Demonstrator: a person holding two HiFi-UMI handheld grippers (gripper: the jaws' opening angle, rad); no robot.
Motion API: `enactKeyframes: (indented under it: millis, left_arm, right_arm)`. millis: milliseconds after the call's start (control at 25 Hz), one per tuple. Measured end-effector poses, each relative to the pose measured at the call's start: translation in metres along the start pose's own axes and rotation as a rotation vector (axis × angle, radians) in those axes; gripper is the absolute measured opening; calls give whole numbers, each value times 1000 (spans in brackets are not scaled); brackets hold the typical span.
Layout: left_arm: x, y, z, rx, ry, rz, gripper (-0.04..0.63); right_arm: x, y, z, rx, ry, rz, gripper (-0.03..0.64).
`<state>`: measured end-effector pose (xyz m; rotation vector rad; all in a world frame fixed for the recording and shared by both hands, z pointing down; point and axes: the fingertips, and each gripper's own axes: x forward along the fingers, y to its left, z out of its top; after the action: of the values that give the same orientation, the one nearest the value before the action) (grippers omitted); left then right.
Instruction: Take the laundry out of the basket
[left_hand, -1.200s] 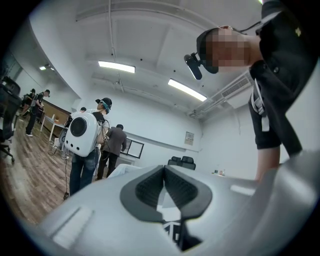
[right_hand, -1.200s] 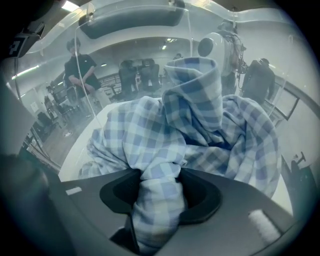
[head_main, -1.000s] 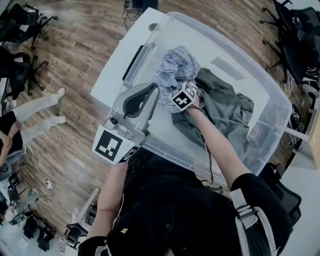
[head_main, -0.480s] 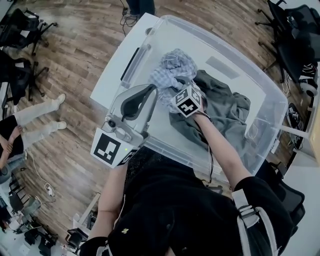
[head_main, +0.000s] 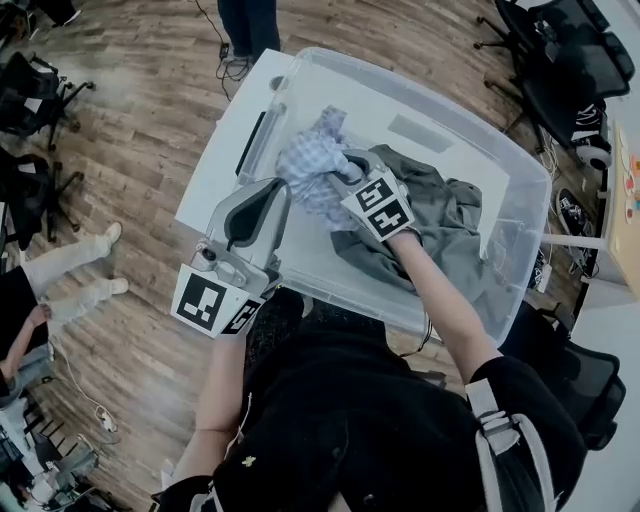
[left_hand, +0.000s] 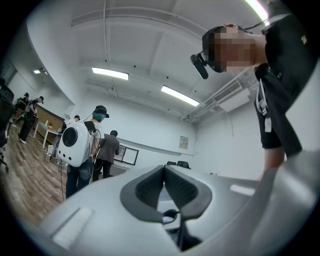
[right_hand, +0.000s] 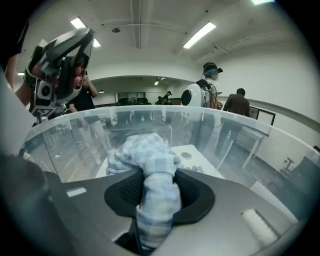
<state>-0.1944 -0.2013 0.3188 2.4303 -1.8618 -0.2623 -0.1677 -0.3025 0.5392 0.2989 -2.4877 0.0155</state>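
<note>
A clear plastic basket (head_main: 520, 180) stands on a white table (head_main: 215, 155). Inside it lie a light blue checked cloth (head_main: 308, 170) and a grey garment (head_main: 440, 225). My right gripper (head_main: 340, 178) is shut on the checked cloth (right_hand: 150, 165), which bunches between its pads and hangs lifted above the basket floor. The grey garment stays spread on the bottom to the right. My left gripper (head_main: 262, 195) is shut with nothing in it, held over the basket's near left wall. In the left gripper view its jaws (left_hand: 164, 182) meet, pointing level across the room.
Office chairs (head_main: 545, 60) stand at the far right and more at the far left (head_main: 30, 100). A seated person's legs (head_main: 70, 270) reach in from the left. People (left_hand: 82, 145) stand across the room. Wooden floor surrounds the table.
My right gripper has risen with the checked cloth, pulling it up and away from the grey garment. The left gripper has drifted slightly up and left.
</note>
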Motion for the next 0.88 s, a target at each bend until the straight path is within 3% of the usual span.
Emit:
enactKeyframes:
  millis: [400,640,880]
  left_arm:
    - [-18,10,9,-29,32,-84,9]
    - [-25,17,5,-34,70,-122,9]
    - [-29,23,16,-18,51,-127,9]
  right_arm:
    - [-44,6,60,166,-135,-53,127]
    - [-65,13,92,164,-214,-112,127]
    - [-84,24,126,173,-304,-139,127]
